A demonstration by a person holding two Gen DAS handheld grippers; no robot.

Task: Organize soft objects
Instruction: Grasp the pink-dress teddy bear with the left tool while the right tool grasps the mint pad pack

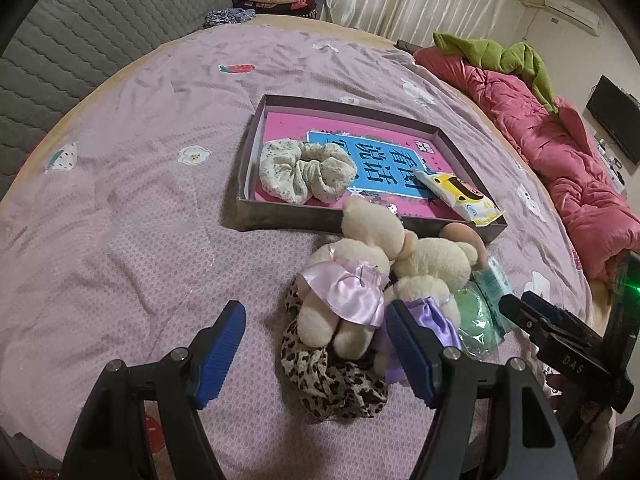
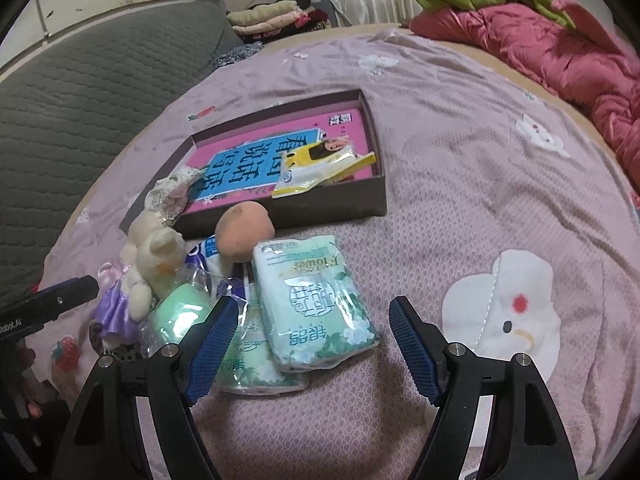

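- The left hand-held gripper point(image 1: 314, 354) hangs wide open over the bed point(image 1: 132, 208), gripping nothing; its jaws straddle the pink-skirted plush bear point(image 1: 352, 280) and the leopard-print scrunchie point(image 1: 332, 376) under it.
- A second bear in a purple skirt point(image 1: 428, 280) lies touching the first.
- The right hand-held gripper point(image 2: 314, 350) is also wide open and empty, poised over two green tissue packs point(image 2: 316, 300).
- A peach-coloured sponge ball point(image 2: 244, 228) sits just beside the shallow box point(image 2: 320, 204) near the middle of the bed.
- Inside the box lie a floral scrunchie point(image 1: 304, 174) and a yellow wipes packet point(image 1: 456, 196).
- A bagged green sponge point(image 2: 180, 316) rests between bears and tissues.
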